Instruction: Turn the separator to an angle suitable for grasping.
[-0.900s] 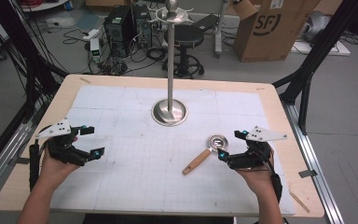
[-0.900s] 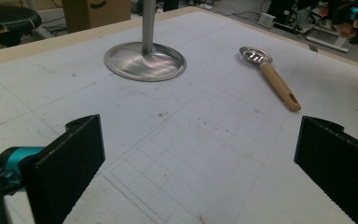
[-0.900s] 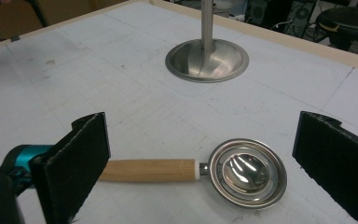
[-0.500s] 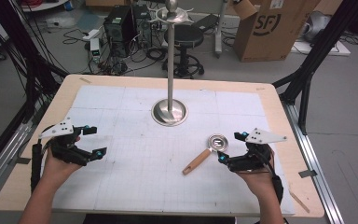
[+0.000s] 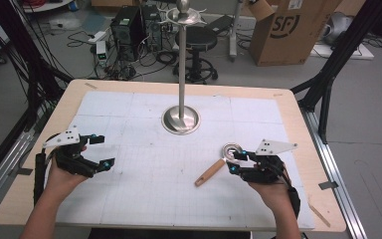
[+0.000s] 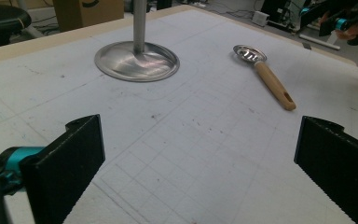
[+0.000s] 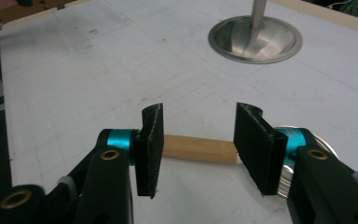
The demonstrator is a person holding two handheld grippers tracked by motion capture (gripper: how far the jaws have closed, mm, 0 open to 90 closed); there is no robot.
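Note:
A small metal strainer spoon [image 5: 230, 149] with a wooden handle [image 5: 210, 173] lies flat on the white mat, right of centre. My right gripper [image 5: 235, 162] is open just right of it, fingertips close to where handle meets bowl. In the right gripper view the handle [image 7: 198, 148] crosses the gap between the jaws of the right gripper [image 7: 198, 140], lower down and untouched. My left gripper [image 5: 104, 151] is open over the mat's left side, nothing between its jaws. From the left gripper [image 6: 198, 172] the spoon [image 6: 265, 77] lies far ahead.
A tall metal stand rises from a round base [image 5: 180, 120] at the middle back of the mat, topped by a dish with hooks [image 5: 183, 15]. The wooden table [image 5: 298, 124] borders the mat. Beyond it are a cardboard box [image 5: 288, 30], a stool and cables.
My right gripper has edged slightly left toward the spoon's handle. The left gripper has hardly moved, and the spoon lies where it was.

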